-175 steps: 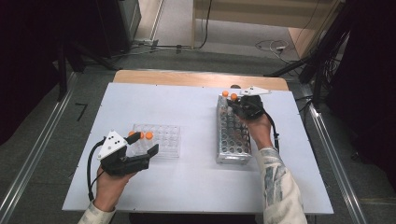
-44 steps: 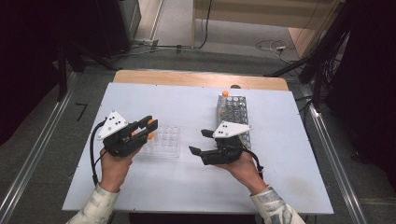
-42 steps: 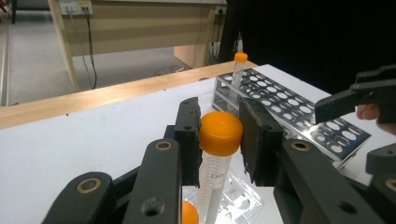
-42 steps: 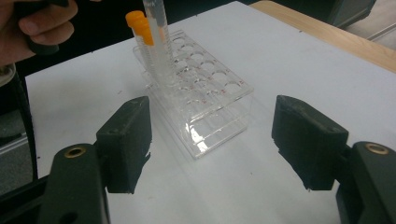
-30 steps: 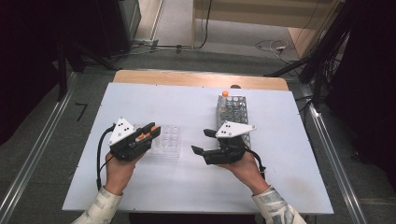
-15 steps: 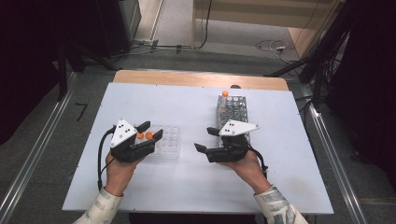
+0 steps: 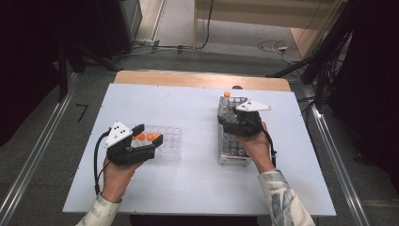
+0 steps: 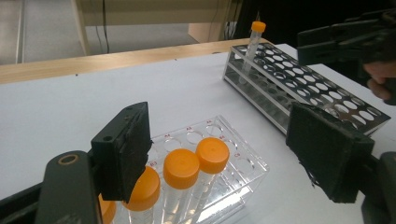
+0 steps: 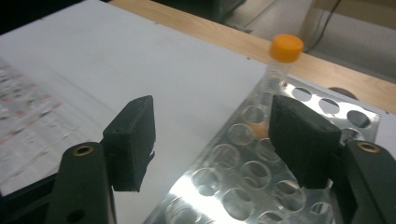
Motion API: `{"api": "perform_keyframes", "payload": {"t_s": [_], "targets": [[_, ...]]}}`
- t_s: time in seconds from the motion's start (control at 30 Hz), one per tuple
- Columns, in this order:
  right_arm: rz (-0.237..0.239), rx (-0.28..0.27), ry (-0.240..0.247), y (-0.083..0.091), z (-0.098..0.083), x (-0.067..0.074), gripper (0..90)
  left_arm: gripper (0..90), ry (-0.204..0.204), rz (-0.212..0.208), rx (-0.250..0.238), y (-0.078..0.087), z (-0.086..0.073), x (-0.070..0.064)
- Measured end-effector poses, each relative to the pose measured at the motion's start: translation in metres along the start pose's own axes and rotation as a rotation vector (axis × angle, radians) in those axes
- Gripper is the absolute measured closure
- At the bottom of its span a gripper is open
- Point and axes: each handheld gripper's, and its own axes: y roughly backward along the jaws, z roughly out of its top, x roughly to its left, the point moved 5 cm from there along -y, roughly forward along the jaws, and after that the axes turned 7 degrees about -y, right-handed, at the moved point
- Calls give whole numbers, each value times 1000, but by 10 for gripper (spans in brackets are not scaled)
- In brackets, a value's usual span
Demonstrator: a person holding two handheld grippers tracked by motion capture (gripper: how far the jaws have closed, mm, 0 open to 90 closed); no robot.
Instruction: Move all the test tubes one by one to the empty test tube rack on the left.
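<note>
Tube (image 9: 283,60) stands at one o'clock; my right claw (image 9: 212,140), open and empty, should straddle it squarely below its orange cap.

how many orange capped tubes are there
5: four in the clear rack, caps at, the last partly hidden by a jaw; one in the metal rack's far corner.

Clear rack (image 8: 219,158) cut off below, left claw's (image 8: 229,158) pad hiding one orange-capped tube (image 8: 140,189)
</note>
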Motion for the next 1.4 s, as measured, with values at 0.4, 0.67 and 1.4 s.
{"api": "perform_keyframes", "payload": {"t_s": [0.4, 0.67, 1.4], "targets": [[-25, 50, -19, -40, 21, -30, 370, 220, -5, -4, -10, 3, 1, 0], [-41, 73, -15, -52, 23, -38, 427, 221, -5, -6, -14, 5, 1, 1], [-52, 133, 32, -73, 25, -40, 699, 223, -14, -14, -8, 6, 0, -2]]}}
